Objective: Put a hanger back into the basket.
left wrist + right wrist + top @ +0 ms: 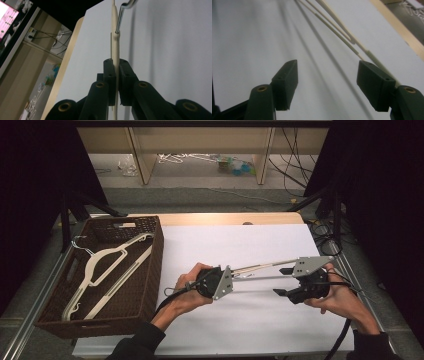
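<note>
The left hand-held gripper [216, 282] is pinching a pale hanger [260, 267] close to its neck, its jaws closed flat on the thin wood just below the point where the metal hook [120, 18] is screwed in, as the left gripper view is showing edge-on. From that grip the hanger is running lengthwise out towards the right hand-held gripper [285, 281], held just above the white worktop [240, 245] and roughly level, so its long axis is pointing from one gripper straight at the other. The right one is standing wide open and holding nothing; in its own view the hanger's far end [372, 58] is lying just beside its right-hand jaw, outside the gap rather than between the jaws, and I cannot tell whether it is touching. The right gripper is plainly the nearer one to that free end, and I judge it needs to be shifting sideways towards the bars before closing. Well off beyond the left gripper's outer side, a brown basket [157, 255] is already holding another hanger [102, 265], which is probably where this one is heading.
</note>
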Demonstrator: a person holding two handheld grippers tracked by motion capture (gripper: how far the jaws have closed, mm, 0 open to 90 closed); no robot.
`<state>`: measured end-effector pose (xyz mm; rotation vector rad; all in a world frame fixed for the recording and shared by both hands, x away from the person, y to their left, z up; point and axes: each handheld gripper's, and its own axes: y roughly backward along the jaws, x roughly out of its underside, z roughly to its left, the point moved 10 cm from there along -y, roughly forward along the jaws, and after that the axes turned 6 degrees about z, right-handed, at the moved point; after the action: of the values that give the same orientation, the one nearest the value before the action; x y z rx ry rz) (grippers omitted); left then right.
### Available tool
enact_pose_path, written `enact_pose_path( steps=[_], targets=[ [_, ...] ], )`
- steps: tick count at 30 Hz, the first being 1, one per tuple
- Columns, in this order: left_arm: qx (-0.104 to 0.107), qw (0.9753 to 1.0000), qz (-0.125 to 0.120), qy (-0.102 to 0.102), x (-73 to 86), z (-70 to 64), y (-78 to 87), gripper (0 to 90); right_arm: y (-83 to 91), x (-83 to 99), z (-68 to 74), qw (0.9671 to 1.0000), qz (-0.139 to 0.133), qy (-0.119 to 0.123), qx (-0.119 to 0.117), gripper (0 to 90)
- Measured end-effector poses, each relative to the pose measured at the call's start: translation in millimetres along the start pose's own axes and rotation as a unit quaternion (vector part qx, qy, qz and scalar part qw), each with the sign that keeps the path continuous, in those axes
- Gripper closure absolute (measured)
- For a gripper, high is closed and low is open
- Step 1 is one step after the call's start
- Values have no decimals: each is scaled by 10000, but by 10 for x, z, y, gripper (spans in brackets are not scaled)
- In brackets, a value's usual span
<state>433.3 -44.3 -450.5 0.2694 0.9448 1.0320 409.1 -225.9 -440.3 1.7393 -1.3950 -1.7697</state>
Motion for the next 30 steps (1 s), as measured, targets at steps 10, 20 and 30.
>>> enact_pose_path(
  steps=[10,20,30],
  targets=[
    [30,9896,-253,1414,7,350,259,856,110,-164,-105,9908,-1038,-810,298,274],
    [600,9550,-599,2843,119,432,593,857,-75,-185,176,9894,-1135,-891,176,252],
    [1074,9322,-877,3343,67,379,968,857,-183,-78,361,9861,-1272,-1056,150,217]
  ],
)
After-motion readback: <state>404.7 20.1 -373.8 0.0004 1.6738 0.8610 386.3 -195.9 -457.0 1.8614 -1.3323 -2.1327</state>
